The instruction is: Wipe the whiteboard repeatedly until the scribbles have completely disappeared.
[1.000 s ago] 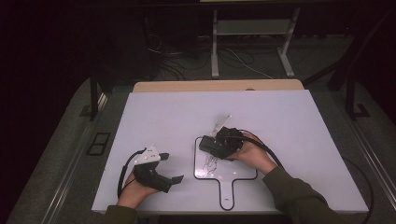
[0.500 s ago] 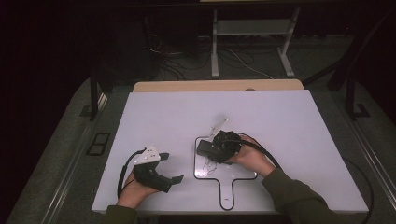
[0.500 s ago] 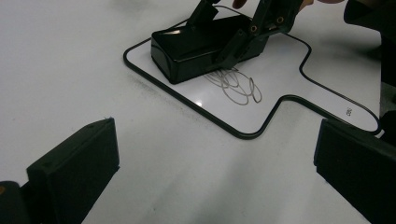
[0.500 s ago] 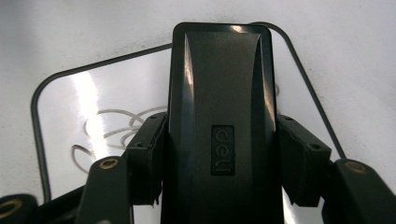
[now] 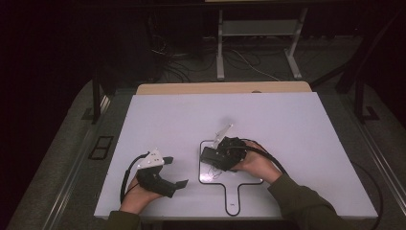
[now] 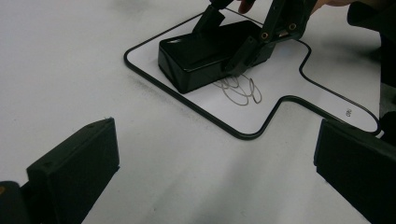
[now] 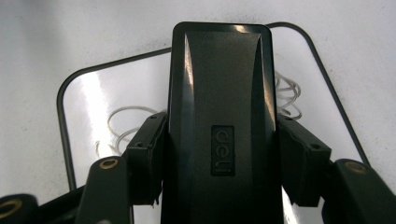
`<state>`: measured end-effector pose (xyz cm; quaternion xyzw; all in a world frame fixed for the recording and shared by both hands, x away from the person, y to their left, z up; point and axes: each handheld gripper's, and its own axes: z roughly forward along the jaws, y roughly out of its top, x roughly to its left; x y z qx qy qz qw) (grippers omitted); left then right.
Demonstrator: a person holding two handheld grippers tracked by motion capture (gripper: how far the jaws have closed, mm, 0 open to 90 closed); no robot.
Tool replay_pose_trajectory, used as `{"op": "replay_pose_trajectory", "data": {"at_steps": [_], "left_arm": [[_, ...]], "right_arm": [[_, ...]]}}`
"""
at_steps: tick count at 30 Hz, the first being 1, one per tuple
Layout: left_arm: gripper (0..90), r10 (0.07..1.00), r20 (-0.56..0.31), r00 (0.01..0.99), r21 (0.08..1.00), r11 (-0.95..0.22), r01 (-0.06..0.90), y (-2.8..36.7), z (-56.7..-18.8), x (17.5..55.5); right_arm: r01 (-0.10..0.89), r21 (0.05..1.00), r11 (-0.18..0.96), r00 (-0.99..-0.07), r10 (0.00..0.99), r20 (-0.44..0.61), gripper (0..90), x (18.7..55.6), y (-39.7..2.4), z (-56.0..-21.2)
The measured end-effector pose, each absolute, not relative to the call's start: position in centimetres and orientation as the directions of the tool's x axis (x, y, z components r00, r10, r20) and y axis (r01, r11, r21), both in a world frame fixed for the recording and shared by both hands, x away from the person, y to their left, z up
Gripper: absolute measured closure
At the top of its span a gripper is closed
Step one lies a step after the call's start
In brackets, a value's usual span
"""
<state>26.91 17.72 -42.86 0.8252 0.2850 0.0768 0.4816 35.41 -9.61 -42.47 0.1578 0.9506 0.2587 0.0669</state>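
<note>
Standing by the white worktop (image 5: 167, 120), one sees two tools and one black case. The right hand-held gripper (image 7: 219, 163) is clamped on the case (image 7: 219, 93), one pad pressing each long side. That case is glossy, oblong, round-cornered, with a small embossed logo on its lid. It rests on a single paddle-shaped white board (image 6: 289, 79) edged in black, atop grey scribbled loops (image 6: 240, 88). The left hand-held gripper (image 6: 205, 158) lies near the front edge, its jaws wide apart and holding nothing.
</note>
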Motion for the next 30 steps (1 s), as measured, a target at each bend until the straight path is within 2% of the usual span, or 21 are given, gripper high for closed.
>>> {"op": "replay_pose_trajectory", "data": {"at_steps": [16,30], "left_arm": [[0.0,0.545,-0.147,0.826,0.837,-0.377,0.397,17.6,-42.9,26.9],[0.0,0.542,-0.143,0.828,0.836,-0.382,0.394,17.5,-42.9,26.9]], "right_arm": [[0.228,0.492,0.840,-0.952,0.297,-0.067,38.8,33.4,-10.2,-42.3],[0.193,0.494,0.848,-0.965,0.254,-0.060,38.8,32.6,-8.4,-42.3]]}}
